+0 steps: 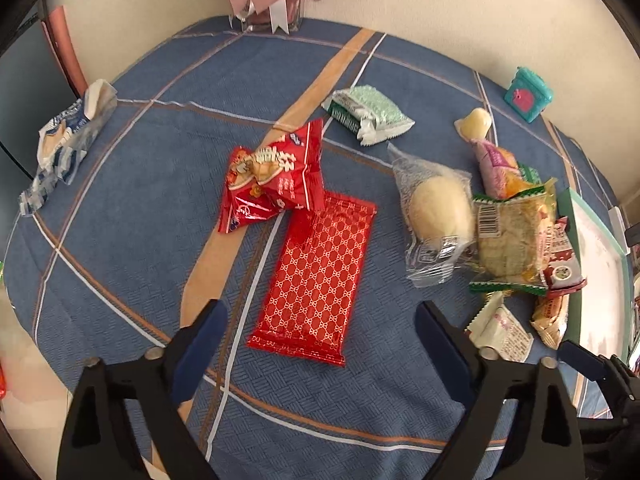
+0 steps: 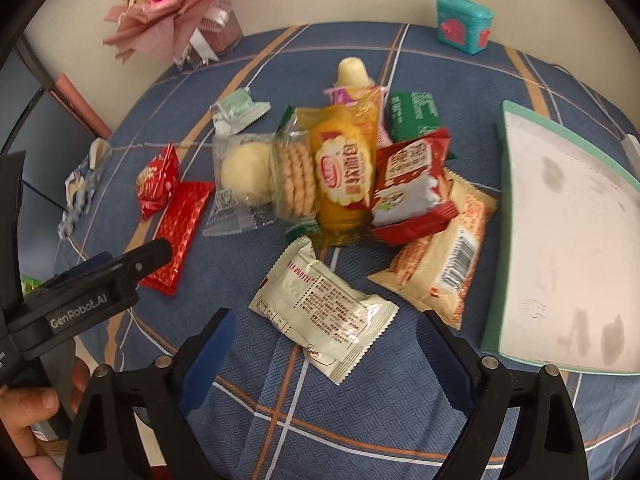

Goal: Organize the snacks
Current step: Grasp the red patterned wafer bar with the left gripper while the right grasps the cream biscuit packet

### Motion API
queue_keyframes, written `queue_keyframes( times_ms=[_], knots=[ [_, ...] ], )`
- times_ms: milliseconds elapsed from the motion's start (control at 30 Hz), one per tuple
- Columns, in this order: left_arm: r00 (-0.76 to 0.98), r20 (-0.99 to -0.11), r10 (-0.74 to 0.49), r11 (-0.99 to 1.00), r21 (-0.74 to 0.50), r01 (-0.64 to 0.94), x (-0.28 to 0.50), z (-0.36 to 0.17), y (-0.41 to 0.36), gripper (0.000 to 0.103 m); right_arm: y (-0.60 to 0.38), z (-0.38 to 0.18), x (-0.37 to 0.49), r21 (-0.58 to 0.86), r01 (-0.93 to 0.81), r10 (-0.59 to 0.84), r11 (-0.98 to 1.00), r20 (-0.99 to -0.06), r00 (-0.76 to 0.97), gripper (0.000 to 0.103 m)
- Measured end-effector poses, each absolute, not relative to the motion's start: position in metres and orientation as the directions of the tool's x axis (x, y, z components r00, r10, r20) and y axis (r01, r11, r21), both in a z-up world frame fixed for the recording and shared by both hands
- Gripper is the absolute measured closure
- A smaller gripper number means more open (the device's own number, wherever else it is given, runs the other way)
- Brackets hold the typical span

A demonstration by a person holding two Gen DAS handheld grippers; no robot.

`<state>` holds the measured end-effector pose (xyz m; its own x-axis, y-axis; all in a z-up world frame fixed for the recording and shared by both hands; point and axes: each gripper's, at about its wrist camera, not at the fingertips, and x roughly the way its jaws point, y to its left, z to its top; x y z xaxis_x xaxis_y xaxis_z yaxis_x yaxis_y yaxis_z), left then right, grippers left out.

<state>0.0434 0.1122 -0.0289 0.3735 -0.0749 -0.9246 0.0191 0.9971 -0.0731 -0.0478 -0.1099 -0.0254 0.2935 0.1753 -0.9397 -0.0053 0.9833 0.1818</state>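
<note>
A flat red patterned packet (image 1: 316, 276) lies on the blue checked tablecloth. My left gripper (image 1: 320, 312) is open just above its near end, with a finger on either side and neither touching it. Two red snack bags (image 1: 276, 176) lie at its far end. My right gripper (image 2: 326, 320) is open over a white packet (image 2: 320, 312), whose near half lies between the fingers without touching them. Behind it is a heap of snacks: a yellow bag (image 2: 344, 172), a red-and-white bag (image 2: 408, 184), a beige packet (image 2: 444, 264) and a clear-wrapped bun (image 2: 244, 176).
A teal-rimmed tray (image 2: 498, 220) with a white bottom lies at the right. A pink bouquet in a vase (image 2: 176, 8) and a teal box (image 2: 462, 24) stand by the wall. A crumpled blue-white wrapper (image 1: 64, 136) lies at the left table edge. A person's hand (image 2: 28, 412) holds the left gripper.
</note>
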Motion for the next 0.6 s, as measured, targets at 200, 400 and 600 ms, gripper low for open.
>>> queue_keyframes(
  times_ms=[200,400,600],
  knots=[
    [0.341,-0.937,-0.071,0.997,-0.069,0.02,0.05,-0.043,0.116,0.014,-0.094,-0.042,-0.039,0.174,-0.08,0.189,0.981,-0.952,0.24,0.018],
    [0.318,-0.947,-0.052,0.999,-0.047,0.024,0.06,-0.054,0.116,0.024,-0.082,-0.05,-0.031,0.146,-0.13,0.173,0.981,-0.958,0.228,0.019],
    [0.301,-0.953,-0.032,0.999,-0.024,0.031,0.06,-0.062,0.113,0.037,-0.079,-0.063,-0.024,0.137,-0.127,0.162,0.982,-0.963,0.213,0.019]
  ],
)
